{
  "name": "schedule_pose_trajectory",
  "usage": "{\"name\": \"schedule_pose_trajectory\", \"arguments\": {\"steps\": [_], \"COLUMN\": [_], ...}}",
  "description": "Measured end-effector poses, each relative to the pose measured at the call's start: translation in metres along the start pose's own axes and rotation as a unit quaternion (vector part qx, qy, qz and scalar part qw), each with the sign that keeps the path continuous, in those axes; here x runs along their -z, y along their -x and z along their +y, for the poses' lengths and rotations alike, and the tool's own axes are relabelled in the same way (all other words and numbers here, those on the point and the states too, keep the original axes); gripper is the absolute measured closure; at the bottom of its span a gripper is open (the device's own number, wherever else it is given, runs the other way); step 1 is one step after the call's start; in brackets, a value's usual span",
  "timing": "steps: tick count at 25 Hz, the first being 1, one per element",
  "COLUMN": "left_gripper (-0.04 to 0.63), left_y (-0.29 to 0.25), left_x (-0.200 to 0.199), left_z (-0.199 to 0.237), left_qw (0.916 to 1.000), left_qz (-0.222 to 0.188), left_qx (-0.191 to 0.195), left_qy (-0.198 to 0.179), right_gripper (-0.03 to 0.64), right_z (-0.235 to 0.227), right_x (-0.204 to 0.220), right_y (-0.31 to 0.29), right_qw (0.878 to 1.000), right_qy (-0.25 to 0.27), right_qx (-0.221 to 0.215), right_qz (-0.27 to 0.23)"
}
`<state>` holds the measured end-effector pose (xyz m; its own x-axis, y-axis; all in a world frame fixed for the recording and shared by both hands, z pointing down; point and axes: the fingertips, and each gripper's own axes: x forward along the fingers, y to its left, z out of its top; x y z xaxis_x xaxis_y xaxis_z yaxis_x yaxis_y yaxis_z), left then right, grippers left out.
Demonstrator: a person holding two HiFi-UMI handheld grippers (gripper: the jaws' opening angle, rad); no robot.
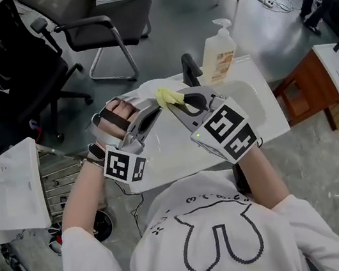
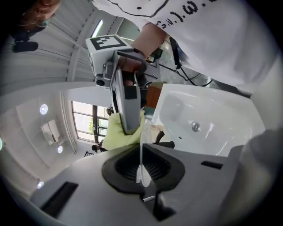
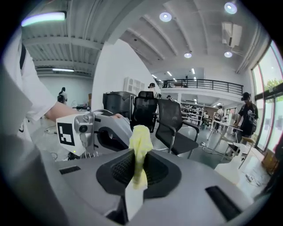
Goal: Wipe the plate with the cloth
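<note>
My left gripper (image 1: 152, 112) is shut on a thin pale plate (image 2: 141, 152), which shows edge-on between its jaws in the left gripper view. In the head view the plate (image 1: 147, 90) blends into the white sink behind it. My right gripper (image 1: 173, 103) is shut on a yellow cloth (image 1: 169, 96) that sticks out past its fingertips. The cloth (image 3: 139, 148) rises from the right jaws, with the left gripper (image 3: 99, 132) close behind it. From the left gripper view the right gripper (image 2: 126, 108) and cloth (image 2: 116, 132) sit right beside the plate's edge.
A white sink (image 1: 259, 112) lies below both grippers, with a black faucet (image 1: 190, 68) and a soap pump bottle (image 1: 220, 54) at its back edge. Black office chairs (image 1: 104, 20) stand beyond. A white bag (image 1: 16, 188) hangs at the left, a wooden stool (image 1: 305, 91) at the right.
</note>
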<state>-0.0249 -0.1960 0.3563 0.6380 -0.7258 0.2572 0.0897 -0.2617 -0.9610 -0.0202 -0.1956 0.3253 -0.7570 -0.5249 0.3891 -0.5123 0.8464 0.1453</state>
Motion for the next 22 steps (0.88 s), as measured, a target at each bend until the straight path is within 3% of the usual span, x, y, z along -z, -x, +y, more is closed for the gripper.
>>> {"name": "schedule_pose_trajectory", "arguments": {"steps": [6, 16, 22], "left_gripper": [0.577, 0.575, 0.574], "left_y": [0.005, 0.011, 0.012], "left_x": [0.001, -0.004, -0.012], "left_z": [-0.003, 0.011, 0.011], "left_qw": [0.9998, 0.9992, 0.9987], "left_qz": [0.004, -0.009, -0.022], "left_qx": [0.0, -0.024, -0.024], "left_qy": [-0.02, -0.031, -0.039], "right_gripper": [0.568, 0.568, 0.568], "right_z": [-0.008, -0.068, -0.085], "right_x": [0.014, 0.058, 0.074], "right_y": [0.001, -0.001, -0.014], "right_qw": [0.999, 0.992, 0.988], "right_qy": [-0.004, -0.075, -0.098], "right_qx": [-0.014, 0.054, 0.073], "right_qz": [0.036, 0.081, 0.092]}}
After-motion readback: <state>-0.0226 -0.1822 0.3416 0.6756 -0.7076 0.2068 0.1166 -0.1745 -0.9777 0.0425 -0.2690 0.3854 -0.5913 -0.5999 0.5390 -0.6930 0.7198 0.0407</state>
